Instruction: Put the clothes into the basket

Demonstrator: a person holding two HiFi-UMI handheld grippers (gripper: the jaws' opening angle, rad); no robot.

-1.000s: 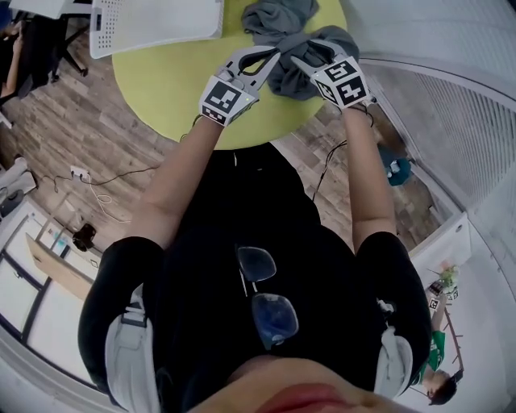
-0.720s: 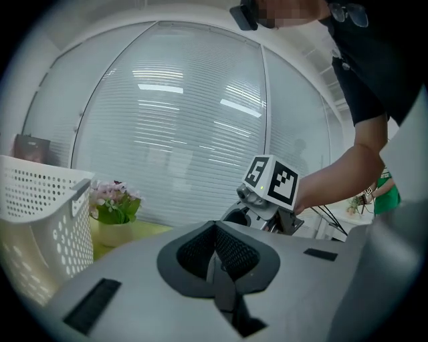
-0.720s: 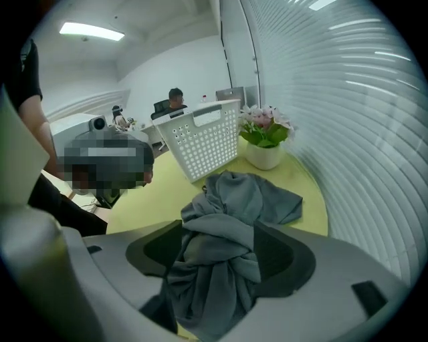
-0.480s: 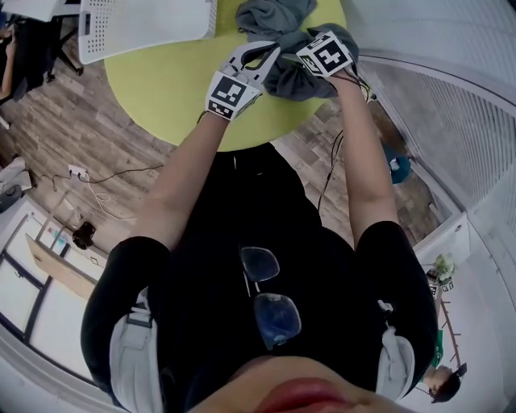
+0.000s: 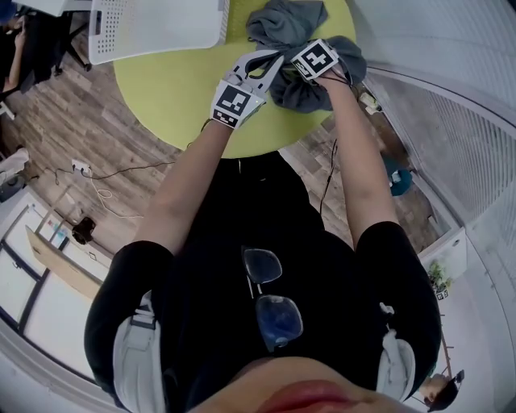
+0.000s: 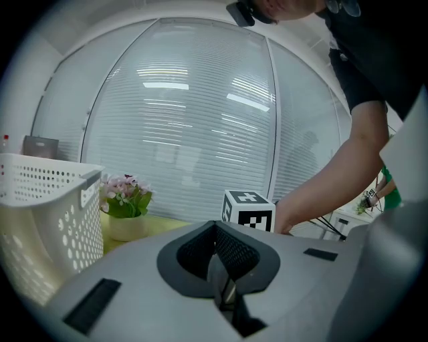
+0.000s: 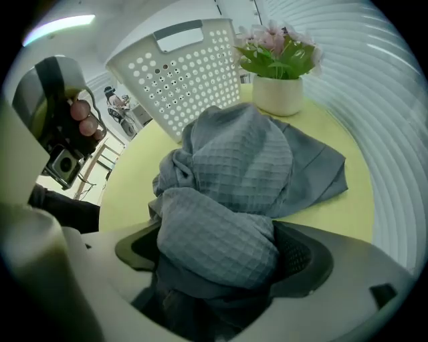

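Observation:
Grey waffle-knit clothes [image 5: 300, 22] lie bunched on the yellow-green round table [image 5: 173, 89], to the right of the white perforated basket [image 5: 153, 28]. My right gripper [image 5: 308, 77] points steeply down into the pile. Its jaws have just been opening and now stand wide, with a fold of the clothes [image 7: 221, 200] bulging up between them; my right gripper [image 7: 221, 257] does not pinch it. Just left of the pile, my left gripper [image 5: 270, 60] is level and shut with nothing in it. My left gripper [image 6: 217, 250] faces the right gripper's marker cube [image 6: 247, 210].
A small pot of pink flowers [image 7: 277, 93] stands on the table behind the clothes, near the basket [image 7: 180, 73]. The basket [image 6: 40, 214] also fills the left of the left gripper view. Curved glass with blinds rings the table's far side. Cables lie on the wooden floor [image 5: 97, 181].
My right gripper has tipped down and sunk into the grey pile, its jaws spreading around the cloth. My left gripper dropped a little and stayed shut.

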